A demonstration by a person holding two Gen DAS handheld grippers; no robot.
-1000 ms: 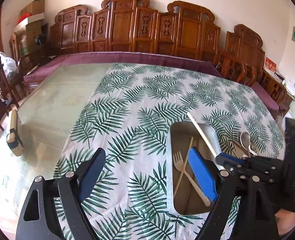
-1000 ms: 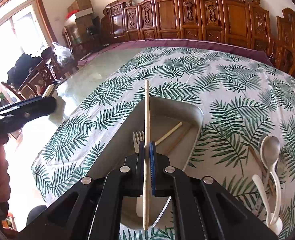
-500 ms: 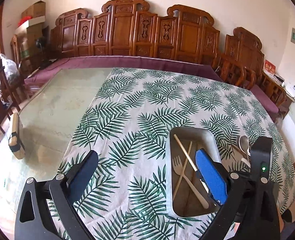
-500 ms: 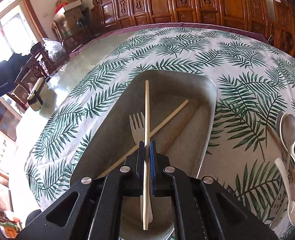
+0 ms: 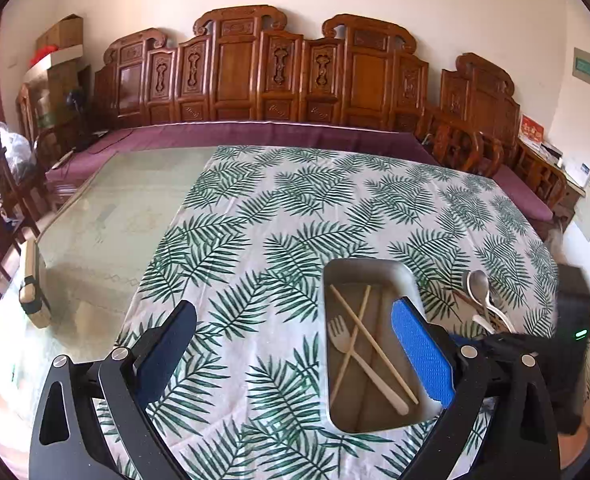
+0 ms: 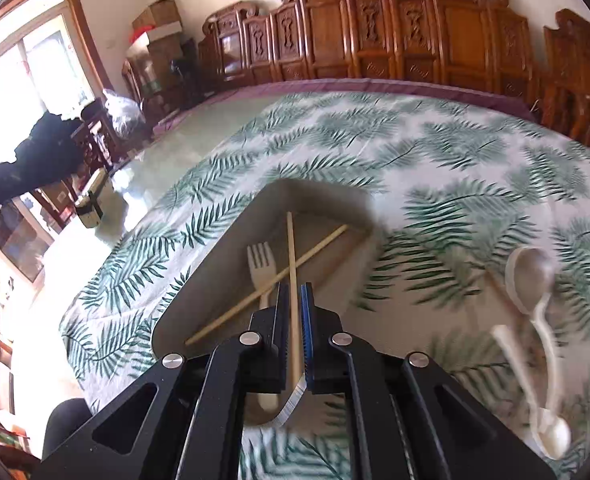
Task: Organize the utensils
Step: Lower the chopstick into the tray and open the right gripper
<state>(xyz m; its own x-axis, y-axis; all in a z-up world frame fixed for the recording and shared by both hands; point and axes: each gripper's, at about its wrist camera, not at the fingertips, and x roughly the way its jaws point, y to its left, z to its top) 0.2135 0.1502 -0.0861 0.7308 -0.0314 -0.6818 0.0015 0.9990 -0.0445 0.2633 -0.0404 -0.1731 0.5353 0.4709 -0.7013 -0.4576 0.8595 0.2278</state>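
Since a second ago, my right gripper [image 6: 293, 300] has carried its pale wooden chopstick [image 6: 291, 264] down from above the grey rectangular metal tray [image 6: 199, 280] until it lies in it, crossed over the other wooden chopstick [image 6: 267, 284].

From the left wrist view, my left gripper [image 5: 295, 344] hangs above the near part of the table, with its palm-leaf printed cloth [image 5: 255, 220]. Its jaws are spread wide, wider than a second ago, with nothing between them. The tray [image 5: 365, 266] sits just right of centre, holding both chopsticks [image 5: 375, 344] in an X and a cream plastic fork [image 5: 341, 334] under them. Right of the tray, on the cloth, lie pale plastic spoons [image 5: 479, 286].

From the right wrist view, the right gripper's blue pads are drawn almost together with the chopstick running up between them. I cannot tell whether they still pinch it or have just let go; they look barely parted. The fork [image 6: 261, 260] lies left of it, tines pointing far. The spoons [image 6: 529, 276] lie well off to the right, blurred.

I judge the chopstick step is finishing: release comes first. Next I would back the right gripper clear of the tray's near rim, swing right and take a spoon by its thin handle.
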